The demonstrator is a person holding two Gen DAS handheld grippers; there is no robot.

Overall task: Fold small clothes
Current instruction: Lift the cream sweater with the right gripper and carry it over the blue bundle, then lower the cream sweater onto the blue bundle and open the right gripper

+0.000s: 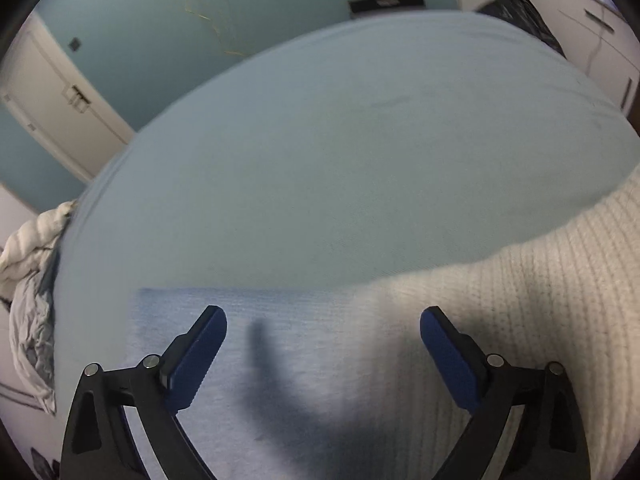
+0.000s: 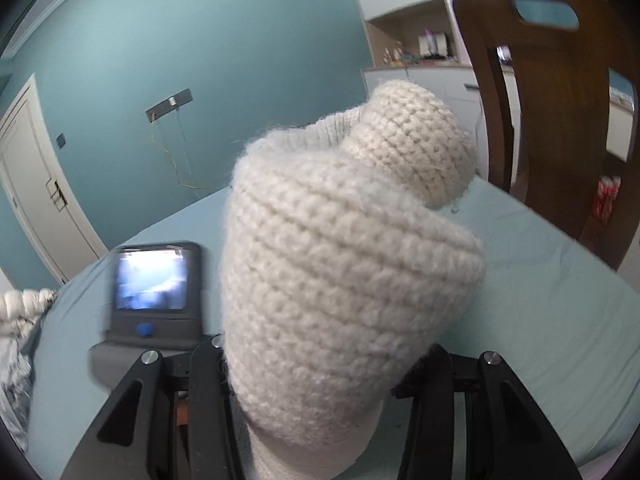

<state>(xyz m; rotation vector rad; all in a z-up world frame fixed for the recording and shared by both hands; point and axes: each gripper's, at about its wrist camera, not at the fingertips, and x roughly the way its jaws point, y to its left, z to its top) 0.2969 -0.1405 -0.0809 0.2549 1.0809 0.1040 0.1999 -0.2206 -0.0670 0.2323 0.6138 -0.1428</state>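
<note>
Cream knit garment (image 2: pixel 344 256) bulges up right in front of the right wrist camera, pinched at its lower end between the clenched jaws of the right gripper (image 2: pixel 320 392), with a wooden chair (image 2: pixel 560 112) behind. From the left wrist, the left gripper (image 1: pixel 323 328) hangs with its jaws spread wide and holding nothing, over a pale blue folded cloth (image 1: pixel 240 360) on the light blue surface (image 1: pixel 340 160). More cream knit spreads beside that cloth under the gripper's right finger.
</note>
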